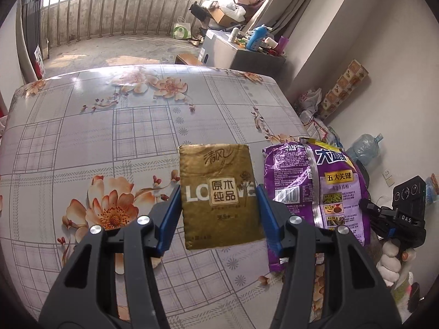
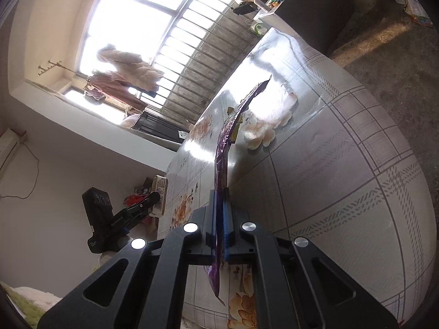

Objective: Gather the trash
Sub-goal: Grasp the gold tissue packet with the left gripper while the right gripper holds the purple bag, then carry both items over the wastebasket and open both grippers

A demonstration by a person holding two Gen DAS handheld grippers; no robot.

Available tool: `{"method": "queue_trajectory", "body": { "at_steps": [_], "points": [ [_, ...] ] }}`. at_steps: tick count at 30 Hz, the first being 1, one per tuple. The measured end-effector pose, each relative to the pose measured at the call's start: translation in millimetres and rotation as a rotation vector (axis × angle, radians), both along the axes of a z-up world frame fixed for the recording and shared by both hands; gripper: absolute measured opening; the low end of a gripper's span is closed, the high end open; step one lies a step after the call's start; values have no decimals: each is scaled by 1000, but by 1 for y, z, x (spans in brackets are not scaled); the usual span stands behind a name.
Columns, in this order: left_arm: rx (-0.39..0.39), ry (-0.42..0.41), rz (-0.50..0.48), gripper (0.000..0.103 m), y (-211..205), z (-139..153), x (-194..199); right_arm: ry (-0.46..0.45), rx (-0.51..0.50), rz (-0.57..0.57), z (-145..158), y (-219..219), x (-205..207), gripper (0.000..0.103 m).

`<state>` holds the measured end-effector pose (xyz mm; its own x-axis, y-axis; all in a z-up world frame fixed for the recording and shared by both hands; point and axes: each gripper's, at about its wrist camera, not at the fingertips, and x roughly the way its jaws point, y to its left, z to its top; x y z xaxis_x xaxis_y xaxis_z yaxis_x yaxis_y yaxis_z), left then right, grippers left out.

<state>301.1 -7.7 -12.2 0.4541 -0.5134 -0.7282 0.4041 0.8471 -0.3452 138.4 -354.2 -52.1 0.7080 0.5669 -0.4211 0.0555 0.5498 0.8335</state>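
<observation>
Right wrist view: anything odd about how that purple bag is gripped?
Nothing damaged or spilled. The right gripper is shut on the purple snack bag, pinching the flat, crinkled bag edge-on. The left gripper squarely holds the gold tissue pack above the table.

The flat gold plastic-film tissue pack (image 1: pixel 219 194) has a soft, slightly crinkled sheen. The purple foil-like snack bag (image 1: pixel 315 189) is glossy and creased, with a shiny silver seam. The floral, grey-checked tablecloth (image 1: pixel 115 126) looks like smooth, glossy vinyl and throws back window glare. The left gripper (image 1: pixel 218 213) has matt black plastic arms, 4 polished metal pins and ribbed blue pads (image 1: pixel 170 219). The concrete floor (image 1: pixel 115 49) is rough and dull.
</observation>
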Motion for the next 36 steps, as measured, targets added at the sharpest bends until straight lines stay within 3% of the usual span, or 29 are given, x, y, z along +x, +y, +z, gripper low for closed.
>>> {"method": "queue_trajectory", "body": {
  "at_steps": [7, 16, 26, 32, 36],
  "points": [
    [-21, -34, -127, 50, -55, 29, -11, -95, -2, -95, 20, -33, -35, 4],
    [-35, -61, -297, 50, -141, 52, -32, -165, 31, -240, 26, -85, -91, 4],
    [-27, -108, -542, 50, -264, 74, -61, -223, 20, -509, 27, -173, -180, 4],
    [1, -103, -692, 51, -352, 67, -71, -188, 7, -664, 7, -223, -217, 4],
    [28, -37, -790, 51, -422, 42, -72, -130, 18, -735, -21, -246, -222, 4]
  ]
}}
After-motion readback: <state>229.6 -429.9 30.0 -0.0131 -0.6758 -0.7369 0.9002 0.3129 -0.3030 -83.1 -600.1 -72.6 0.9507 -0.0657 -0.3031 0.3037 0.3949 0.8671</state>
